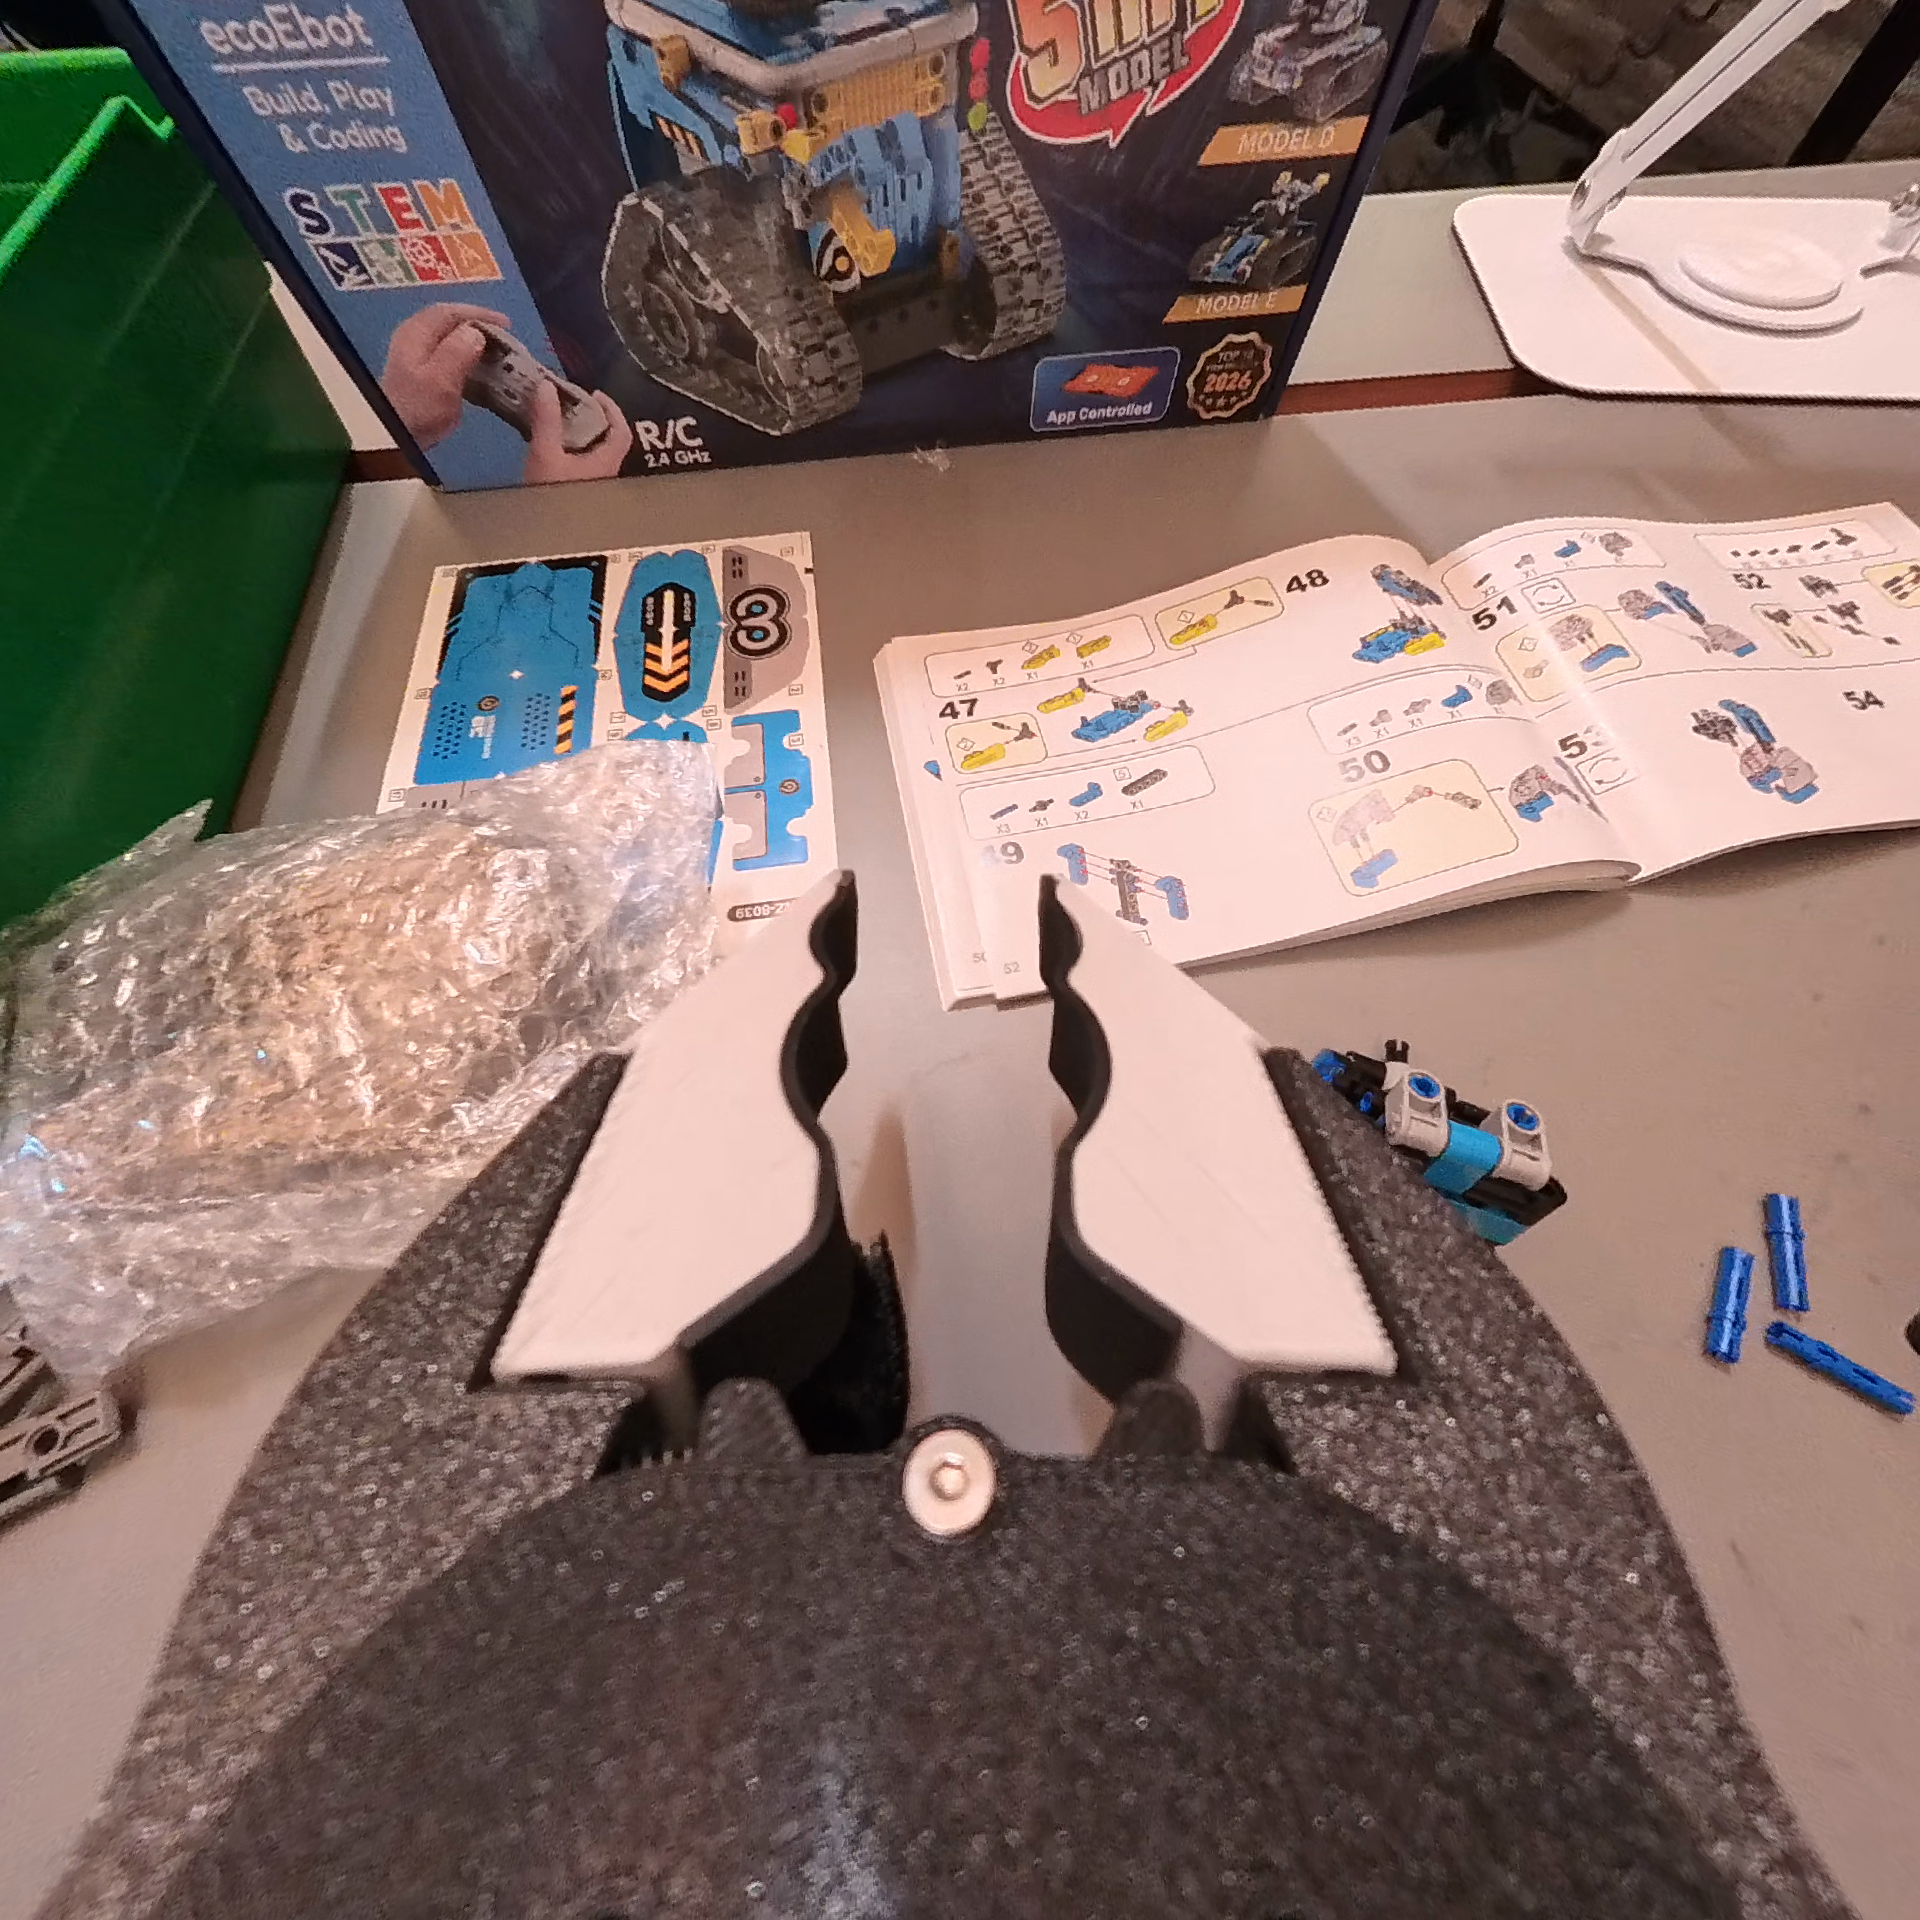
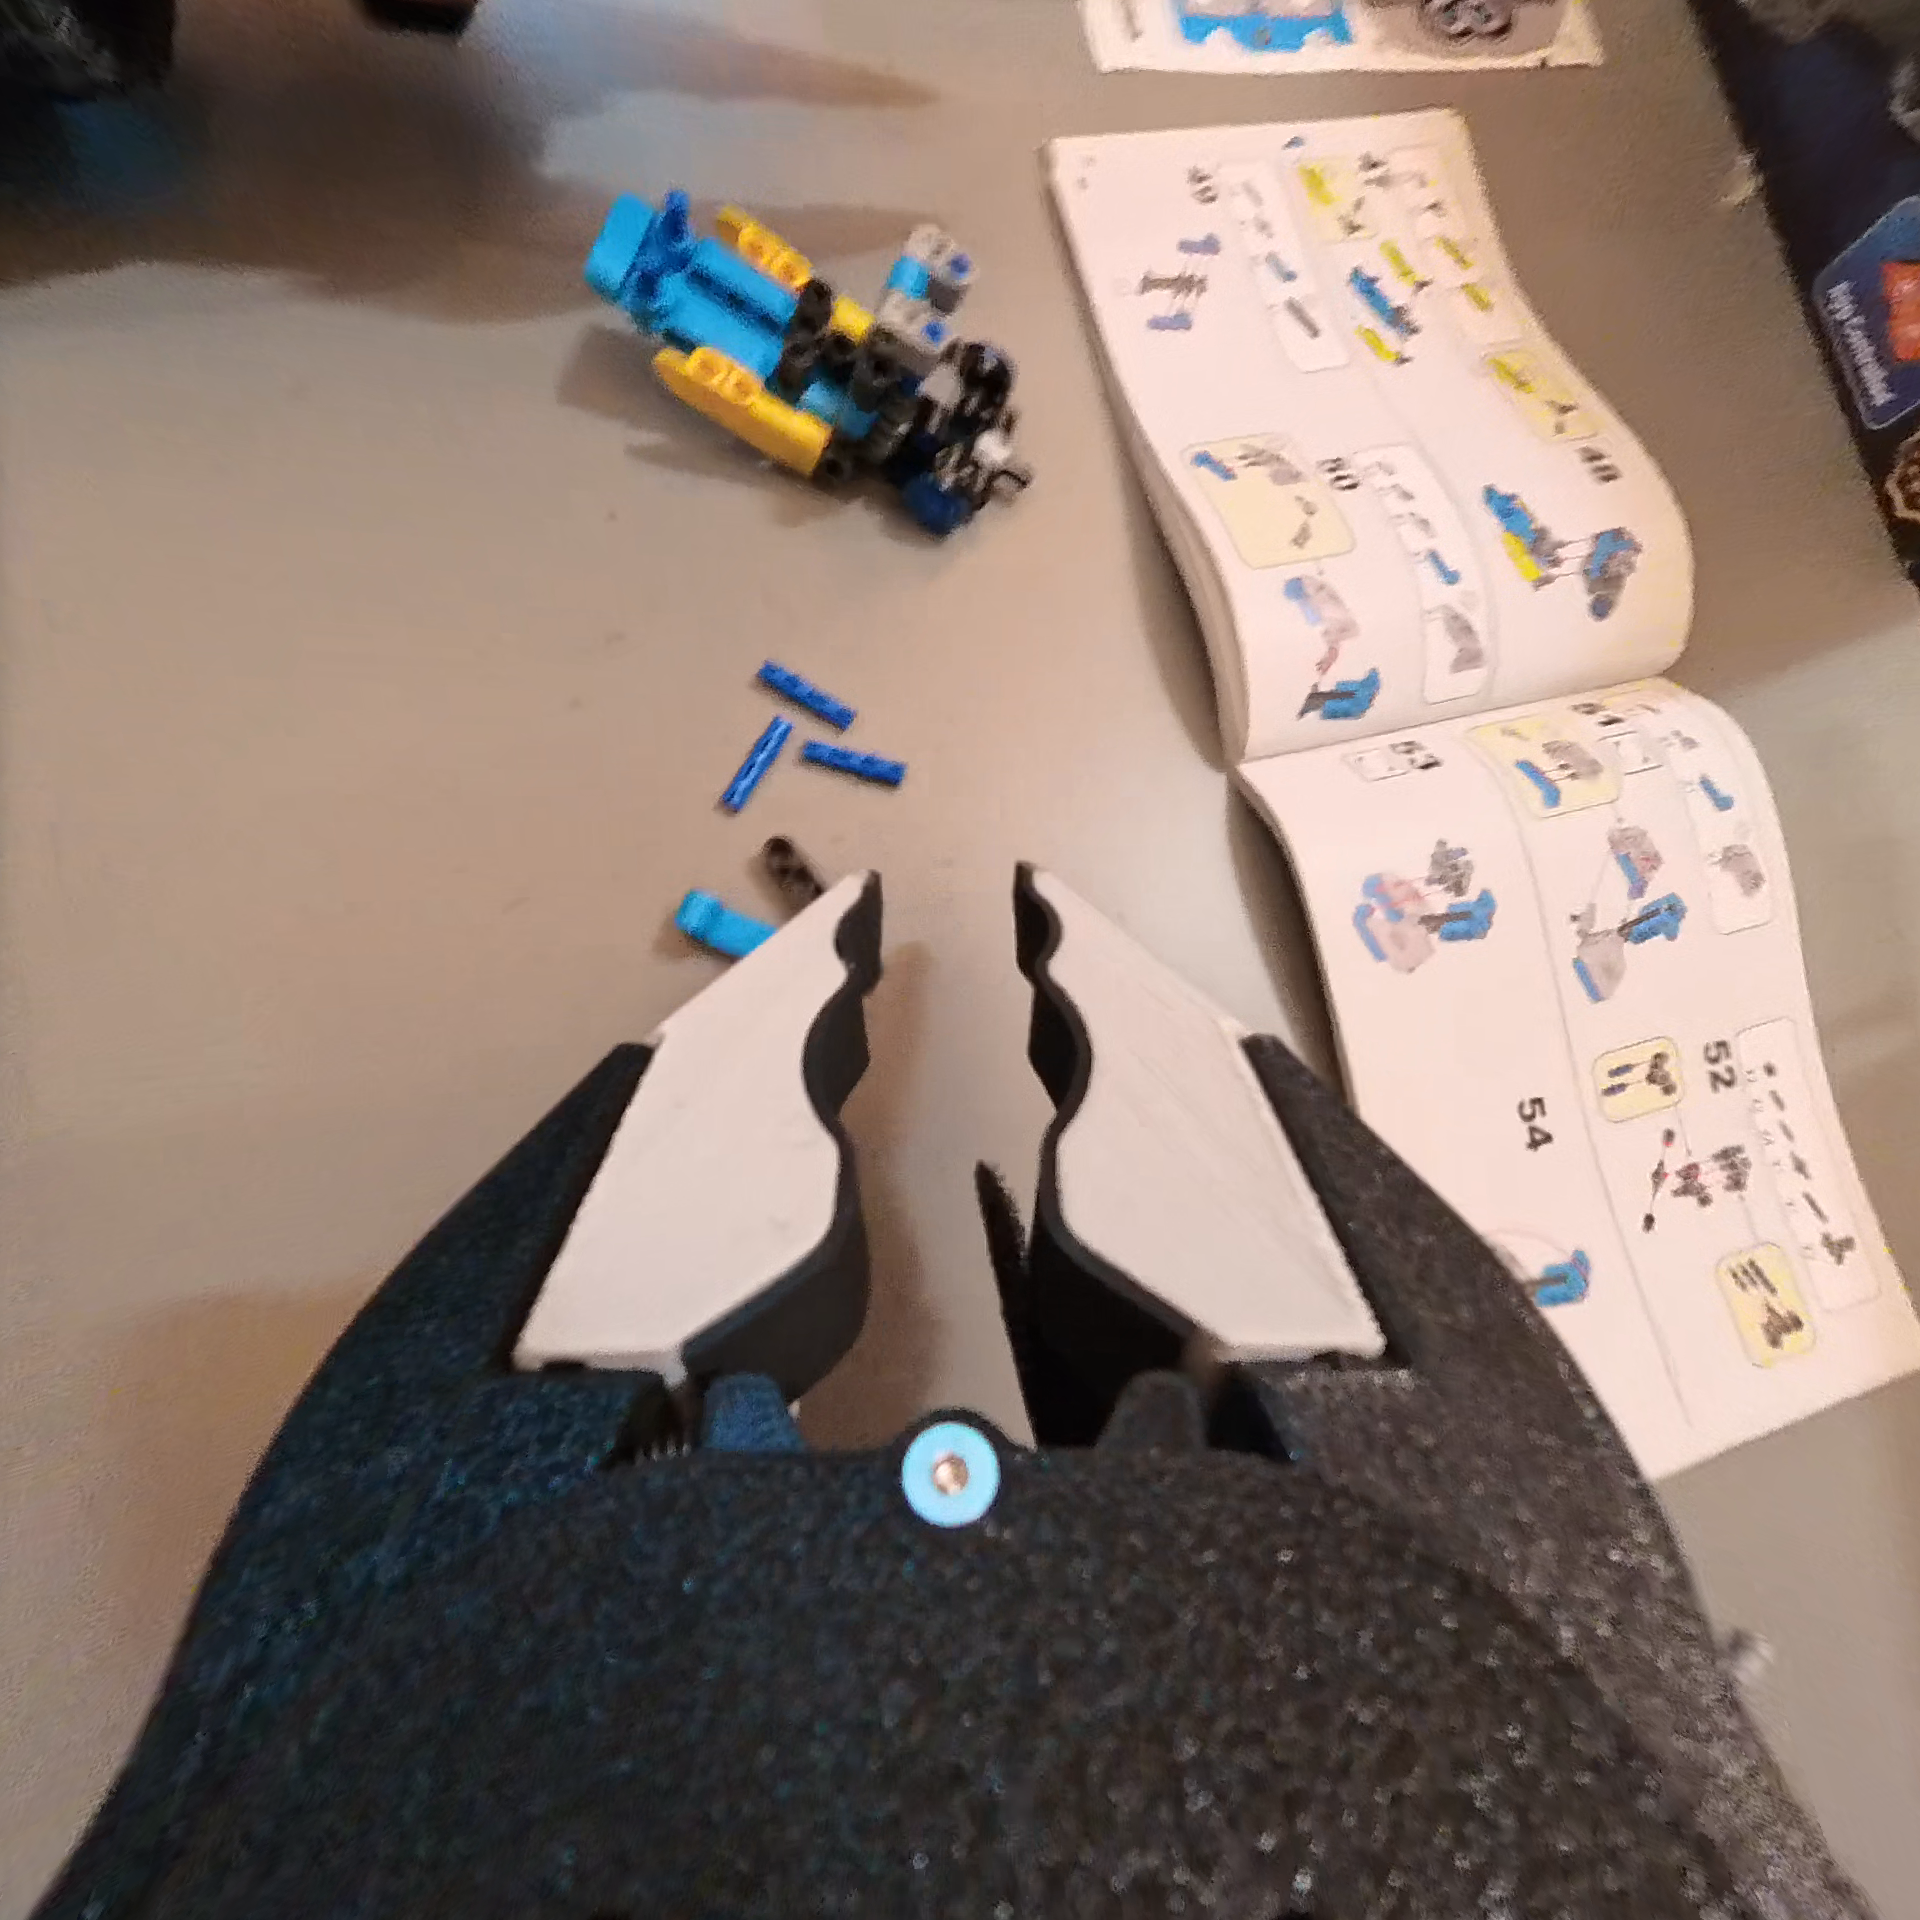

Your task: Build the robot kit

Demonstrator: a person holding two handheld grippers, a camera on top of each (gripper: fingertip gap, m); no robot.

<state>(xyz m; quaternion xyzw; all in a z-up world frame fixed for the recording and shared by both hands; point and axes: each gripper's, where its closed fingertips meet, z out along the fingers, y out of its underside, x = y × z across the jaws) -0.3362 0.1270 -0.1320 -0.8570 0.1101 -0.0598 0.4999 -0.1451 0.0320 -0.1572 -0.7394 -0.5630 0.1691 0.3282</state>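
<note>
Both the left tool [image 1: 948, 894] and right tool [image 2: 948, 883] hover released and empty above the surface [image 2: 312, 727], so the right, nearest the small black piece [image 2: 788, 862], could scatter the blue pins [image 2: 805, 727].

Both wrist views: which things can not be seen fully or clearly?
- Left wrist view: block assembly, partly behind left gripper.
- Left wrist view: sticker sheet, lower part under bubble wrap.
- Right wrist view: light blue piece, partly behind right gripper; booklet blurred.
</note>
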